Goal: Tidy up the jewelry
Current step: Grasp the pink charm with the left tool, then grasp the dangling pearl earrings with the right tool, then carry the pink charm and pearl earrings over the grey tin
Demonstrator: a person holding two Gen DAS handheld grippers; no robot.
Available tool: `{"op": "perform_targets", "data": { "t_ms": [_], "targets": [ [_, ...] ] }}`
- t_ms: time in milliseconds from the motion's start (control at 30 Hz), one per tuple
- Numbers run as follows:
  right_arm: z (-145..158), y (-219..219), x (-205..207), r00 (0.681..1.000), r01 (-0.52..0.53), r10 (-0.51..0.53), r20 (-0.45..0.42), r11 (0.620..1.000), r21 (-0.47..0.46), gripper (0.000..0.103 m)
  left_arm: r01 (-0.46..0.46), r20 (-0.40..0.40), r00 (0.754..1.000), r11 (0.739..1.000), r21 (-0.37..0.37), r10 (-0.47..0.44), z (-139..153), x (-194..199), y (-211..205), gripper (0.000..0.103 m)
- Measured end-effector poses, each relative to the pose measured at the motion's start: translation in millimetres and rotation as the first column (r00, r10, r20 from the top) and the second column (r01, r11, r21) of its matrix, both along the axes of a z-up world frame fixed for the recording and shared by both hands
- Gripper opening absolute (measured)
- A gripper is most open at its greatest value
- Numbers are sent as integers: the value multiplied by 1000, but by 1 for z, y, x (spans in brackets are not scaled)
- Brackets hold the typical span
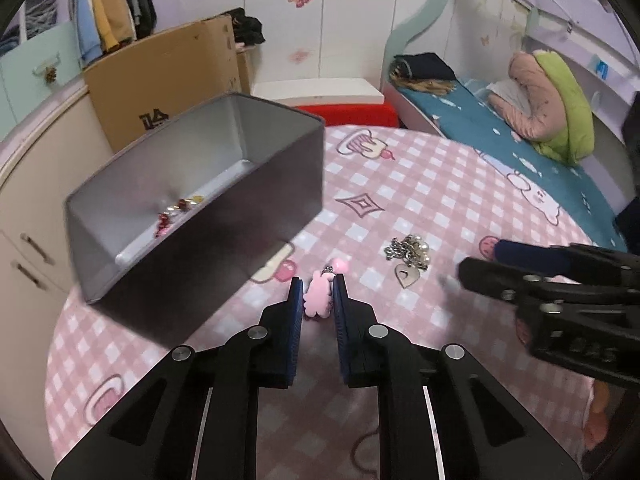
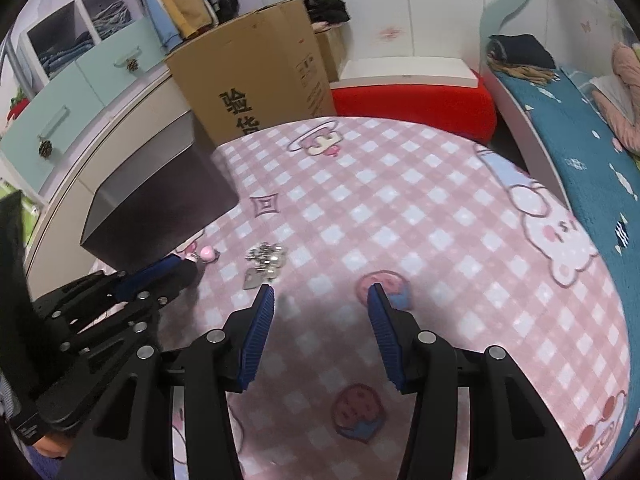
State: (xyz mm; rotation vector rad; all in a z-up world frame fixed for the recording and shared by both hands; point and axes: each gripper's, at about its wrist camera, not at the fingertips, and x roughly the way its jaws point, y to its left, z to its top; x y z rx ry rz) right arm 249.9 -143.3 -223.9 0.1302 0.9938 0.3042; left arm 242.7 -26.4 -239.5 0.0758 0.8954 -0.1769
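Observation:
My left gripper (image 1: 316,284) is shut on a pink flower-shaped charm (image 1: 318,298) with a small chain and pink bead, just above the pink checked cloth. A grey open box (image 1: 224,160) stands to its left with red and gold jewelry (image 1: 180,208) inside. A silver chain with pearls and a heart pendant (image 1: 408,258) lies on the cloth to the right; it also shows in the right wrist view (image 2: 266,260). My right gripper (image 2: 320,296) is open and empty, just near of that chain. The left gripper (image 2: 160,272) shows at the left of the right wrist view.
The pink checked tablecloth (image 2: 400,208) covers a round table. A cardboard box (image 2: 256,76), a red stool (image 2: 416,100), cabinets (image 1: 32,200) and a bed with teal cover (image 1: 520,148) surround it.

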Motion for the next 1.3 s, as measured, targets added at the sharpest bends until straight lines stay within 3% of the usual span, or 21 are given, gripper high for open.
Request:
{"op": "perform_targets", "data": {
  "t_ms": [233,467,533,600,700,1000,1300],
  "targets": [
    [1,34,7,998,-49,51,25,998,-46,48,-22,9,1000,999,-25,22,10,-13,19,16],
    [-2,52,13,998,-24,32,62,993,-118,48,-42,-7,999,998,-42,42,7,-11,27,16],
    [-3,56,12,997,-15,28,79,988,-152,41,-45,-11,999,998,-49,45,7,-9,27,16],
    [-3,61,11,995,-6,27,98,978,-207,26,-50,-14,999,997,-53,49,7,-7,28,16],
    [-3,61,10,994,-16,36,100,981,-192,9,-52,-17,999,997,-57,51,6,-6,30,16],
    [7,48,-8,993,-22,37,113,991,-131,9,-24,-4,1000,996,-87,24,16,-10,28,16],
    [67,25,-34,979,-9,15,204,999,-33,9,46,57,998,988,-149,-38,59,-28,28,16]
  ]
}}
